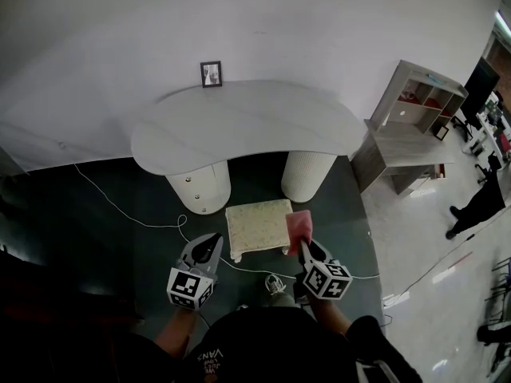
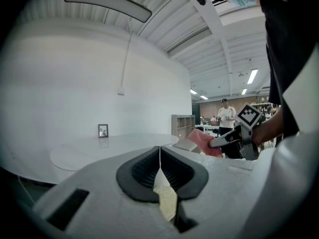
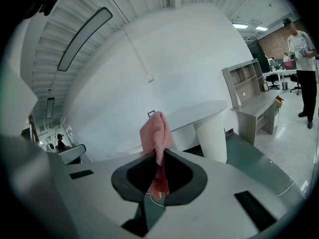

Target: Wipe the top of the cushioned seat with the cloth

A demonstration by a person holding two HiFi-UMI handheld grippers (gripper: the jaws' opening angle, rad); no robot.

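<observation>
1. Cloth (image 3: 155, 133): pink, bunched, clamped btwn the jaws of the right gripper (image 3: 158, 159). Most of it sticks up past the jaw tips.
2. Head view: cloth (image 1: 299, 230) sits at the right edge of the cushioned seat (image 1: 258, 227). Can't tell whether it touches the seat top.
3. Seat: pale, square, short legs, on the dark floor (image 1: 104, 238) just in front of the white desk (image 1: 239, 126), roughly btwn its two round pedestals.
4. Right gripper (image 1: 306, 248) is just right of the seat's near corner, tips pointing toward the desk.
5. Left gripper (image 2: 159, 158): jaws pressed together, nothing btwn them. Head view has it (image 1: 212, 240) just left of the seat's near-left corner, not touching it.
6. Left gripper view also catches the right gripper w/ the cloth (image 2: 202, 141) off to the right.
7. Around: small picture frame (image 1: 211, 73) at the back of the desk by the wall, a white cable (image 1: 120, 207) across the floor, a grey shelf unit (image 1: 415, 102) to the right, a person (image 1: 479, 202) standing farther right.
</observation>
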